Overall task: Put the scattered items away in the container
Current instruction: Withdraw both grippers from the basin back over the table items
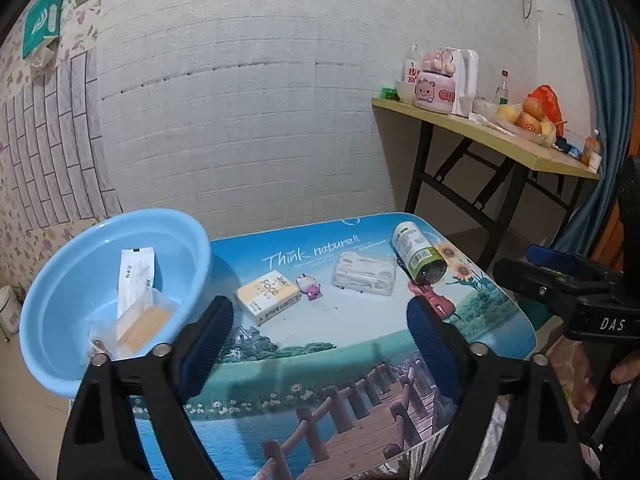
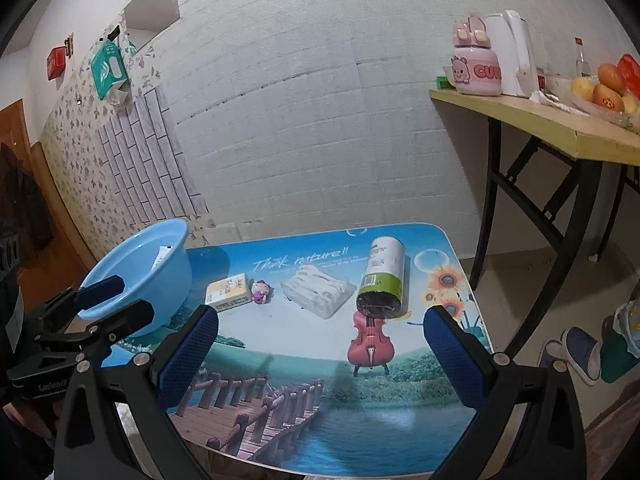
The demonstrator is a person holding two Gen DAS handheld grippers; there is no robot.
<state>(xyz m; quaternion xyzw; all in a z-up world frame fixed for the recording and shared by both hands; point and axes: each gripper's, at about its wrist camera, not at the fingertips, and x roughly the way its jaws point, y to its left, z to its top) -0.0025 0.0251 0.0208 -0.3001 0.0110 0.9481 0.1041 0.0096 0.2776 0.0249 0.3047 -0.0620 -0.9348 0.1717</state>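
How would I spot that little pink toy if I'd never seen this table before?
Find the low table printed with a lake and a wooden bridge. Along its far side four loose things lie in a row beside the blue basin. The pink toy is second from the basin, between the yellow tissue pack and the clear packet, and it is the smallest.

We see a pale blue basin (image 1: 52, 280), a table (image 2: 280, 344) printed with a lake, wooden bridge, sunflowers and red violin, a yellow-and-white tissue pack (image 1: 267, 295), a pink-and-white toy (image 2: 262, 291), a white-and-green canister (image 2: 382, 280), a clear packet of white items (image 1: 363, 274), and blue pads (image 2: 188, 350) on black grippers
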